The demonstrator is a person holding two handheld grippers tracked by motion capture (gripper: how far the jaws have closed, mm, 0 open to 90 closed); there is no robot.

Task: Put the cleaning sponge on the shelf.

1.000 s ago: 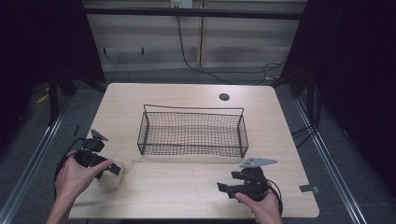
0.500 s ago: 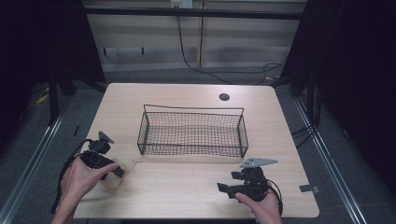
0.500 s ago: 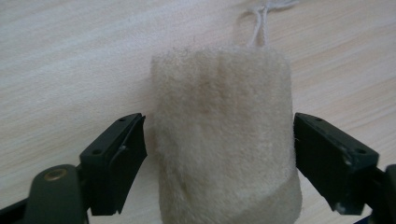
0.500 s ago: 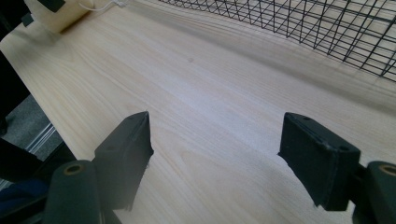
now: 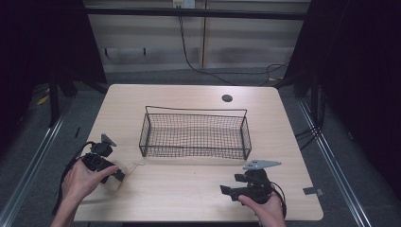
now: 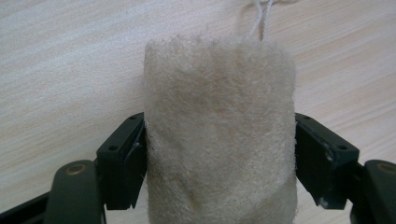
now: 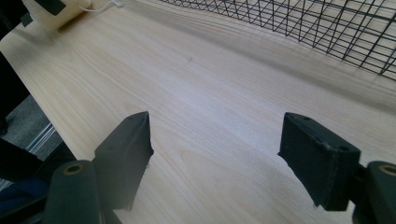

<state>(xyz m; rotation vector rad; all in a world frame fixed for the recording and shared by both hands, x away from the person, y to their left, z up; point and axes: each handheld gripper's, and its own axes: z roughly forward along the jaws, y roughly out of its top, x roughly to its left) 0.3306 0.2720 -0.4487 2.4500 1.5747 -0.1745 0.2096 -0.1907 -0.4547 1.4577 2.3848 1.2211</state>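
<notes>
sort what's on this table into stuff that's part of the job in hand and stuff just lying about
In the job:
- cream fuzzy felt roll with a white string, clamped between the left gripper jaws
- black wire mesh basket, the likely drop spot

Lying about:
- right gripper, open and idle over bare light wooden table
- round dark cable hole in the tabletop
- grey tape scrap at the table's right edge

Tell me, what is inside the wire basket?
Nothing lies inside the wire basket; the table shows through its mesh. The felt roll sits outside, between the left gripper jaws.
</notes>
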